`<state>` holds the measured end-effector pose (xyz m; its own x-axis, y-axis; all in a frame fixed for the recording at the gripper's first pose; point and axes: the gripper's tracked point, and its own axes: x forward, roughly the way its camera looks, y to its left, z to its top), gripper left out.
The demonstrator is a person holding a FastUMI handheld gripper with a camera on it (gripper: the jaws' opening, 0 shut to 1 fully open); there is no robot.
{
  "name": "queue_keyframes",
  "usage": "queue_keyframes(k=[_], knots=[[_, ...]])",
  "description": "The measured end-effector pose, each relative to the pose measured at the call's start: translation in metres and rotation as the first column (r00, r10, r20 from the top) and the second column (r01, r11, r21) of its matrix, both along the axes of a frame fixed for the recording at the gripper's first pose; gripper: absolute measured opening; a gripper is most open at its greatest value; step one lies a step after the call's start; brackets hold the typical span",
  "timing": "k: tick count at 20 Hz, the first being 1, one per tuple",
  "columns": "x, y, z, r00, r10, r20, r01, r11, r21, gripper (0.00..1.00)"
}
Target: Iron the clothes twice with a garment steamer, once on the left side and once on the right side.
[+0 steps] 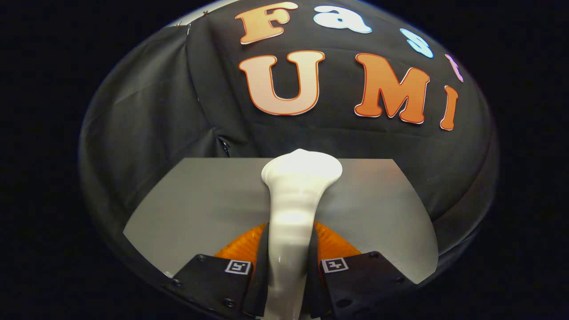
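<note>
Steamer (295, 200) sits clamped in my gripper (290, 249): a glossy white garment steamer whose slim handle runs up the lower middle of the frame, right between my two fingers (242, 249), and both of them press against its sides. The gap between the fingers is narrow, taken up entirely by the handle. From there the white body rises toward the centre of the frame and flares out into a broad, rounded head, which lies beyond my fingertips and overlaps the far edge of the table. Bright glare washes across the head and a patch of the handle, so I cannot make out any surface detail there, and I cannot tell whether the head touches the tabletop or hangs just above it.

Under the steamer spreads a plain grey table (200, 209), filling the lower half of the frame to the left and right of the handle. Its far edge runs straight across the middle of the frame, just behind the steamer's head.

Behind the table hangs the booth's black cloth wall (146, 120), covering the whole upper half of the frame. It drapes in soft folds, with a darker overlapping panel seam running down the upper left.
</note>
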<state>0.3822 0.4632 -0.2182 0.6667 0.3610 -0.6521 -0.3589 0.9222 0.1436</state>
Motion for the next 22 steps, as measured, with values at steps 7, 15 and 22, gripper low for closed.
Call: queue_keyframes(k=[7,15,22], knots=[[-0.031,0.005,0.045,0.97,0.095,0.224,-0.09,0.995,-0.033,0.43],[-0.104,-0.015,0.117,0.906,0.182,0.382,-0.219,0.974,0.054,0.43],[-0.162,-0.092,0.18,0.854,0.167,0.492,-0.248,0.963,0.104,0.43]])
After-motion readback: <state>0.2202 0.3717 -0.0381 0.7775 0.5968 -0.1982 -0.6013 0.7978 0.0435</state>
